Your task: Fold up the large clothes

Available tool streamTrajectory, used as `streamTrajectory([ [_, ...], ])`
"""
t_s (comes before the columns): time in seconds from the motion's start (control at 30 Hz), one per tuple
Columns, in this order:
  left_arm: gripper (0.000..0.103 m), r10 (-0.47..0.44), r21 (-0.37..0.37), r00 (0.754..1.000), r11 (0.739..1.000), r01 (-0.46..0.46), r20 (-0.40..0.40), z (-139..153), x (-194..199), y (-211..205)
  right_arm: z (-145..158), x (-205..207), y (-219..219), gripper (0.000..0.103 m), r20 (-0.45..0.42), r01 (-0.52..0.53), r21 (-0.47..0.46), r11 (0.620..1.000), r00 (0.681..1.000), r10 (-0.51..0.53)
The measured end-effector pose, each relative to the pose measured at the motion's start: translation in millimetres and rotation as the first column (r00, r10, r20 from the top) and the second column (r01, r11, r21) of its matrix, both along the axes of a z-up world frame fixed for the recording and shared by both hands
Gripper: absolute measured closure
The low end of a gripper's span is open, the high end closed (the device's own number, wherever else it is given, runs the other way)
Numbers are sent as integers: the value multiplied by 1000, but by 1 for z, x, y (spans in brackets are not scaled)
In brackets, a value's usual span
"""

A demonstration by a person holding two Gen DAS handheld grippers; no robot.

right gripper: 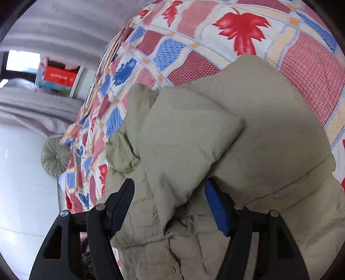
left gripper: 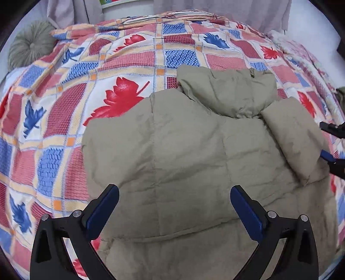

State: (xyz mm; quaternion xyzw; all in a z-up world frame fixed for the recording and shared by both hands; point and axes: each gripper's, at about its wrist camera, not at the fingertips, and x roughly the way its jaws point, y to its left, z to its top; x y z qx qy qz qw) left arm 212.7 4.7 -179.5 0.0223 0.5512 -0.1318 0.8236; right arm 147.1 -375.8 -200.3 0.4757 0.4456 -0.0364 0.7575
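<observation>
A khaki padded jacket (left gripper: 183,150) lies spread flat on a patterned bedspread (left gripper: 129,60), collar end (left gripper: 228,90) away from me. One sleeve (left gripper: 291,140) is folded in over the body on the right side. My left gripper (left gripper: 174,189) hovers over the jacket's near half, open wide, with nothing between its fingers. In the left wrist view my right gripper (left gripper: 321,139) shows at the right edge beside that sleeve. In the right wrist view the right gripper (right gripper: 169,183) is open and straddles the folded sleeve (right gripper: 189,140); its pads do not squeeze the fabric.
A round green cushion (left gripper: 30,45) rests at the bed's far left corner, also seen as the cushion (right gripper: 56,157) in the right wrist view. Grey curtains (left gripper: 215,6) hang behind the bed. A shelf with a red box (right gripper: 60,77) and pale floor (right gripper: 21,183) lie beyond the bed edge.
</observation>
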Motion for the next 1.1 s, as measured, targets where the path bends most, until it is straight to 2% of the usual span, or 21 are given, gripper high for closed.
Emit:
streamTrajectory([
  [0.07, 0, 29, -67, 999, 997, -30, -20, -1, -3, 3, 0, 5, -4, 36, 3, 21, 6, 1000, 1000, -21],
  [0.13, 0, 45, -123, 998, 991, -48, -34, -2, -4, 7, 4, 16, 4, 75, 11, -16, -7, 1000, 1000, 16],
  [0.2, 0, 58, -182, 997, 981, -65, -44, -1, -5, 11, 16, 32, 28, 80, 43, -118, -63, 991, 992, 121],
  [0.23, 0, 73, -218, 996, 973, -81, -44, 0, -7, 16, 24, 38, 43, 81, 54, -174, -119, 977, 982, 181],
  [0.27, 0, 90, -250, 995, 963, -98, -44, 1, -7, 20, 33, 44, 65, 81, 60, -248, -204, 947, 962, 265],
  [0.3, 0, 106, -279, 993, 953, -116, -48, 2, -6, 25, 40, 48, 89, 81, 55, -322, -287, 902, 935, 351],
  [0.37, 0, 138, -341, 988, 927, -155, -74, 2, -4, 35, 44, 51, 132, 81, 29, -435, -381, 816, 876, 481],
  [0.4, 0, 151, -367, 984, 914, -173, -90, 1, -3, 40, 42, 51, 155, 81, 5, -487, -416, 768, 843, 538],
  [0.5, 0, 182, -433, 975, 874, -219, -127, -1, 1, 51, 24, 47, 197, 79, -79, -582, -461, 670, 779, 622],
  [0.57, 0, 182, -463, 973, 857, -227, -140, -1, 4, 52, 12, 43, 211, 62, -138, -626, -458, 631, 752, 645],
  [0.6, 0, 176, -477, 973, 849, -227, -149, -2, 7, 51, 9, 40, 214, 50, -149, -641, -447, 624, 741, 655],
  [0.63, 0, 165, -489, 973, 843, -224, -162, -4, 10, 48, 9, 35, 213, 44, -145, -646, -438, 625, 737, 660],
  [0.73, 0, 134, -499, 974, 840, -211, -185, -10, 17, 33, 15, 20, 191, 44, -138, -629, -421, 654, 756, 639],
  [0.87, 0, 87, -481, 976, 859, -175, -200, -23, 28, 6, 18, -7, 127, 44, -157, -551, -401, 732, 829, 537],
  [0.97, 9, 48, -456, 977, 879, -139, -206, -34, 37, -19, 10, -29, 76, 50, -217, -506, -405, 761, 862, 458],
  [1.0, 20, 37, -454, 976, 881, -133, -214, -37, 39, -27, 5, -36, 61, 61, -247, -496, -411, 765, 868, 430],
  [1.03, 38, 21, -452, 973, 883, -125, -229, -41, 42, -37, 0, -41, 46, 63, -267, -484, -413, 772, 874, 405],
  [1.07, 50, 12, -446, 969, 886, -125, -247, -46, 45, -45, -3, -46, 35, 64, -273, -465, -416, 782, 884, 380],
  [1.1, 82, 9, -441, 964, 888, -130, -266, -49, 47, -53, -6, -50, 23, 68, -272, -439, -422, 793, 896, 352],
])
